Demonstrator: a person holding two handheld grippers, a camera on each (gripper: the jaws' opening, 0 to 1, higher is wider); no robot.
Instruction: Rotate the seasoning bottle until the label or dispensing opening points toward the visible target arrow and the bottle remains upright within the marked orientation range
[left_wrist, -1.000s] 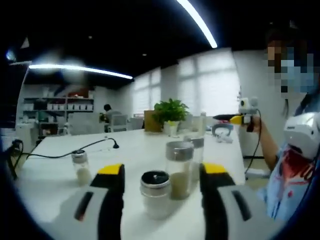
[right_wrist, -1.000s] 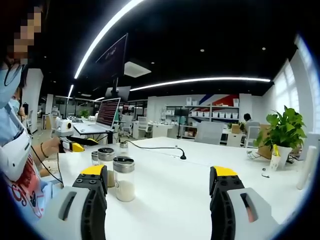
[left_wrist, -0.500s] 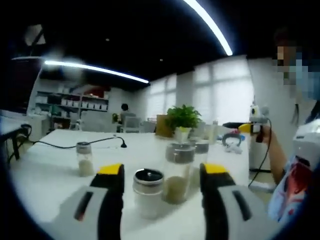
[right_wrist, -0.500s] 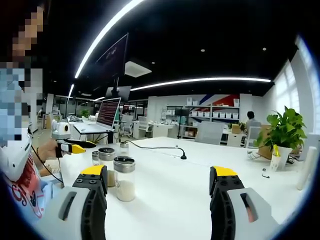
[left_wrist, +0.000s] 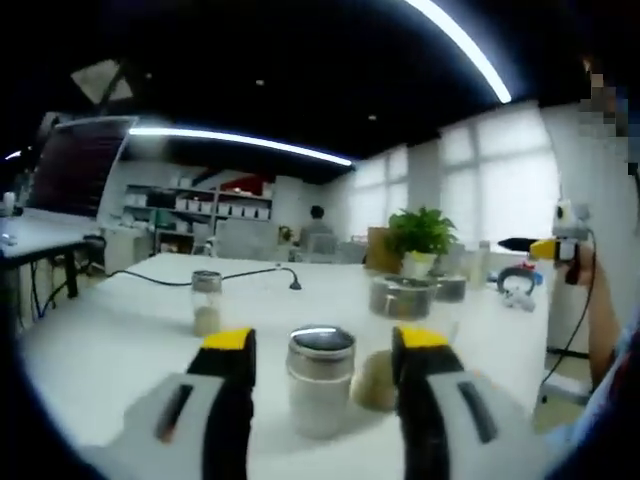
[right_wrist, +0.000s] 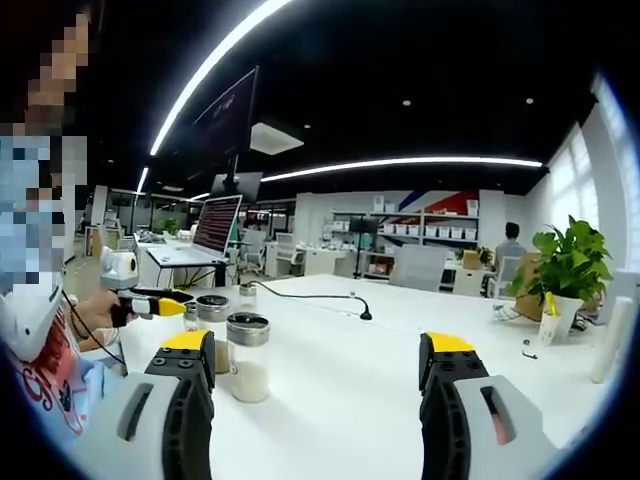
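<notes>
White and smooth, the table carries clear glass seasoning bottles with metal caps. Your left gripper has its jaws wide apart, empty, with a steel-lidded seasoning bottle standing upright between them. Your right gripper gapes empty too; a shaker half full of pale powder stands just beside its left jaw.

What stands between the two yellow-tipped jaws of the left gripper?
In the left gripper view, a short clear bottle with a metal lid stands upright between the open jaws of the left gripper, on the white table.
</notes>
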